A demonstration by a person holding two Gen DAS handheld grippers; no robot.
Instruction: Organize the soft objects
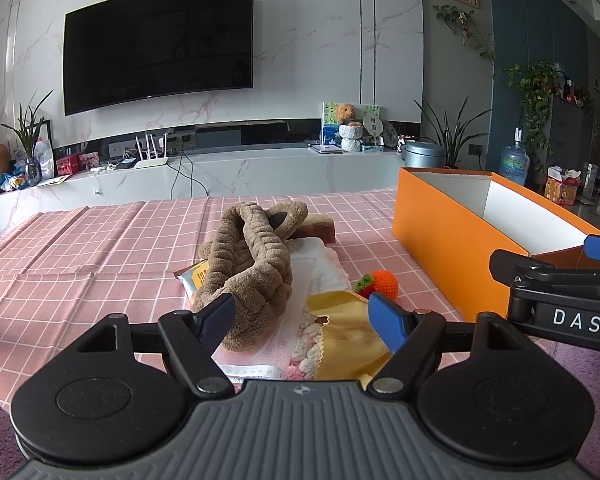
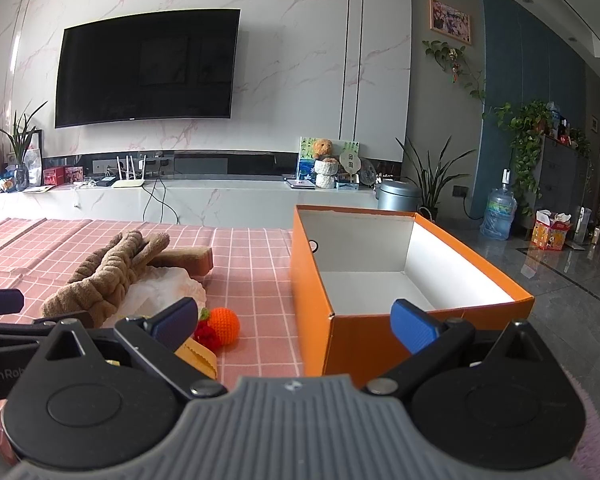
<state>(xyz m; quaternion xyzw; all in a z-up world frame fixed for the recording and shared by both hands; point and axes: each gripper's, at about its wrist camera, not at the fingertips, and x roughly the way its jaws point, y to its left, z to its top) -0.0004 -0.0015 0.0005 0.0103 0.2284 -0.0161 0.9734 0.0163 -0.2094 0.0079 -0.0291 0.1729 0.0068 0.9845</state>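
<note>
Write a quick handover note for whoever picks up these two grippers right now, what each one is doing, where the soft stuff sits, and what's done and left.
Left gripper: open, empty, aimed at the pile.
Right gripper: open, empty, facing the orange box.
Pile on the pink checked tablecloth: brown plush headband on top, over white cloth, yellow cloth and a pink-white knit piece. Crocheted orange ball lies between pile and box.
Done: nothing; the box is empty.
Left: move every soft item into it.

Wall television [image 1: 158, 46], router [image 1: 151, 152], water jug [image 2: 499, 216], houseplants [image 2: 534, 136]
</note>
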